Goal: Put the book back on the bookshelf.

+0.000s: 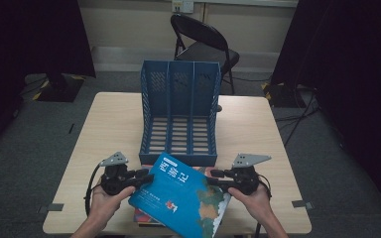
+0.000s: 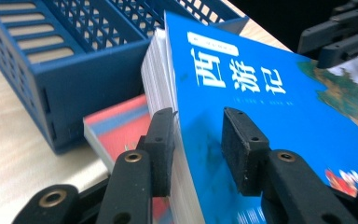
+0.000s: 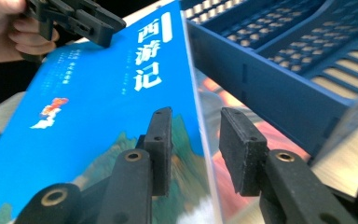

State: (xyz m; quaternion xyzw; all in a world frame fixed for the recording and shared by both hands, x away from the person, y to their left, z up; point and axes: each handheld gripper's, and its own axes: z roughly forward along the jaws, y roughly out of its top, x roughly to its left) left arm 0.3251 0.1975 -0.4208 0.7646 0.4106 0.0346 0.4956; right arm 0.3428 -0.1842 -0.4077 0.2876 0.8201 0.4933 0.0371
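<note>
1. Left gripper (image 2: 200,149): jaws narrowed onto the blue book (image 2: 261,102), one pad against the page edge, the other flat on the glossy cover. Gripping the near left edge of that book.
2. Right gripper (image 3: 198,149): same narrow set, one pad on the painted part of the cover, the other under the book's edge. Clamped on the opposite side.
3. From above: blue book (image 1: 183,193) spanning the gap between left gripper (image 1: 146,176) and right gripper (image 1: 213,177), tilted, white title characters pointing away from the jaws.
4. Just behind each tool: left hand (image 1: 104,201) and right hand (image 1: 255,198), wrapped around the grips.
5. Directly beneath the left jaws: a red book (image 2: 121,126) lying flat on the table (image 2: 9,140), partly covered by the blue one.
6. Just beyond the fingertips: a blue file rack (image 1: 178,158), three slots, slatted floor, low front wall close to the blue book's far edge; whether touching, cannot tell.
7. Seen past the right jaws: the left gripper at the book's far corner, with fingers curled behind it.
8. Farthest ahead, beyond the table: a black folding chair (image 1: 203,37).
</note>
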